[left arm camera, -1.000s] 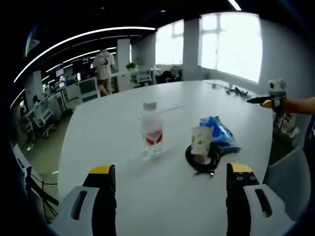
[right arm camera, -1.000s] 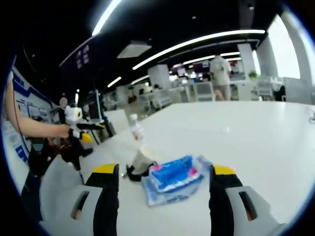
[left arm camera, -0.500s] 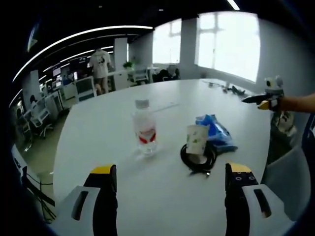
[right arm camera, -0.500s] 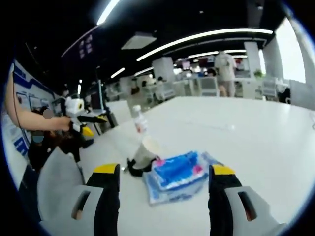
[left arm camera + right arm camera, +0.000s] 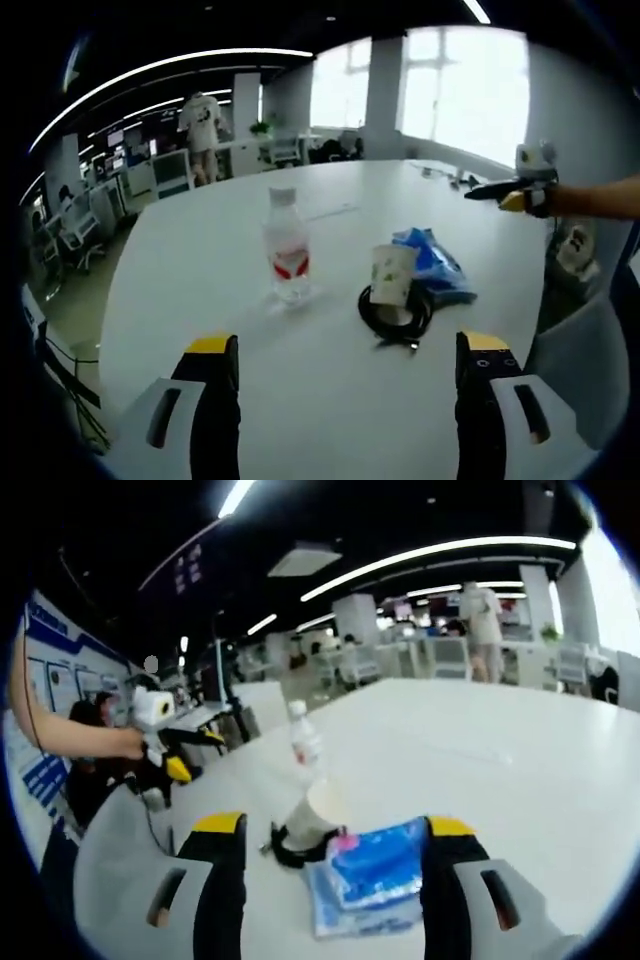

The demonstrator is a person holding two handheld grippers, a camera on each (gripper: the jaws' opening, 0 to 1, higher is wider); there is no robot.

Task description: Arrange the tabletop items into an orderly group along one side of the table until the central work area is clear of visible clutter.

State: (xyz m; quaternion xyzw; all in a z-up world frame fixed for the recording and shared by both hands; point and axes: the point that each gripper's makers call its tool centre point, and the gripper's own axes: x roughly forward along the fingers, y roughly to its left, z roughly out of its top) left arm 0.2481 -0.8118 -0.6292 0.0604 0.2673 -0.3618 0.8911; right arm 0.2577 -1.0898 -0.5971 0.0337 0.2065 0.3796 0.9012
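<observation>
Yellow-tipped jaws of the left claw [image 5: 338, 350] stand spread and empty above the white tabletop [image 5: 200, 260]. Directly ahead of it sit a coiled black cable [image 5: 395, 312] with a paper cup [image 5: 391, 277] standing inside the coil, a blue packet [image 5: 432, 266] just beyond to the right, and a water bottle [image 5: 285, 250] ahead to the left. The right claw [image 5: 335, 832], likewise spread and empty, has closed in over the last second: the blue packet [image 5: 375, 872] now lies between its jaw tips, with cup [image 5: 315, 815], cable [image 5: 290, 852] and bottle [image 5: 305, 745] beyond it. Judgement: the packet is the probable first pick; all four items remain central, so clearing is not yet started.
</observation>
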